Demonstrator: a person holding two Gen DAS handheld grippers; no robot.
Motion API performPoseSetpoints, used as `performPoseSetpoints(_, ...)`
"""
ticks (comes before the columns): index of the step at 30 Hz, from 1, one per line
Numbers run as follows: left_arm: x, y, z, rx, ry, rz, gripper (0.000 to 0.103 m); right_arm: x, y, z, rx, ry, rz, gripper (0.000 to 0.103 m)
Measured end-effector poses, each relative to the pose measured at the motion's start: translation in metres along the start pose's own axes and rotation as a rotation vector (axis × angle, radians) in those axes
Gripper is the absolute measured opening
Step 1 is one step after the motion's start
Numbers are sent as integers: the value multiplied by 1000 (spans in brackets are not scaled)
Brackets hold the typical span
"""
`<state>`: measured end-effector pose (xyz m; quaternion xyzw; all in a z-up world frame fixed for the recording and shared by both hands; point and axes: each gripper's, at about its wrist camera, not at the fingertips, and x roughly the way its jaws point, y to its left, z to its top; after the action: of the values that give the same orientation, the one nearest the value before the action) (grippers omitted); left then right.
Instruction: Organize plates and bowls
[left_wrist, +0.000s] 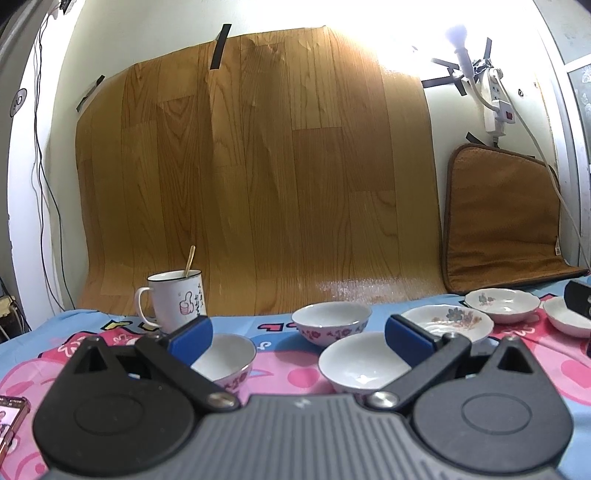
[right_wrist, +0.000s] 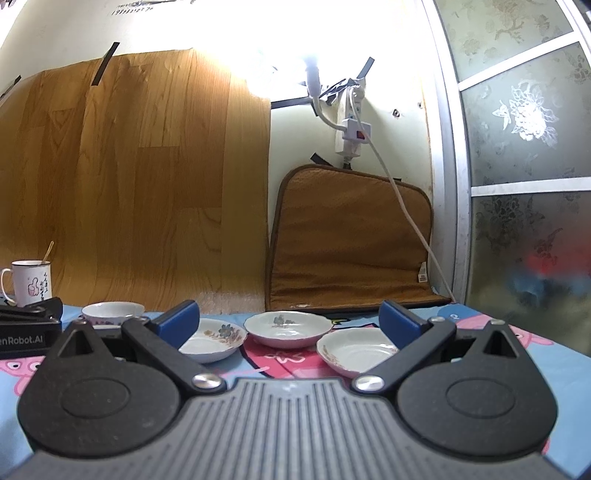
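My left gripper (left_wrist: 299, 332) is open above a cartoon-print cloth, nothing between its blue pads. Three white bowls lie before it: one behind the left pad (left_wrist: 229, 360), one near the right pad (left_wrist: 360, 363), one farther back (left_wrist: 330, 321). To the right are a flowered plate (left_wrist: 448, 321), a shallow dish (left_wrist: 500, 301) and a third plate (left_wrist: 567, 321). My right gripper (right_wrist: 290, 317) is open too, empty. Ahead of it sit a flowered plate (right_wrist: 214, 338), a dish (right_wrist: 288, 326) and a plate (right_wrist: 356, 350). A bowl (right_wrist: 112, 312) is at the left.
A white mug (left_wrist: 177, 299) with a spoon stands at the back left, also the mug (right_wrist: 31, 282). A wood-pattern sheet (left_wrist: 258, 166) covers the wall. A brown cushion (right_wrist: 351, 240) leans at the right, with a power strip and cable above. A phone (left_wrist: 11, 417) lies at the left edge.
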<state>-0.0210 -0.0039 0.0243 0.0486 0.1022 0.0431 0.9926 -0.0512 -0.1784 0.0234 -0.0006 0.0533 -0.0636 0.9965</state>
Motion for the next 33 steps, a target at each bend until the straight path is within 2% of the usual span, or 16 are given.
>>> performPoseSetpoints(33, 1, -1, 0, -2, 12, -7, 103, 2, 2, 0, -15, 28, 27, 103)
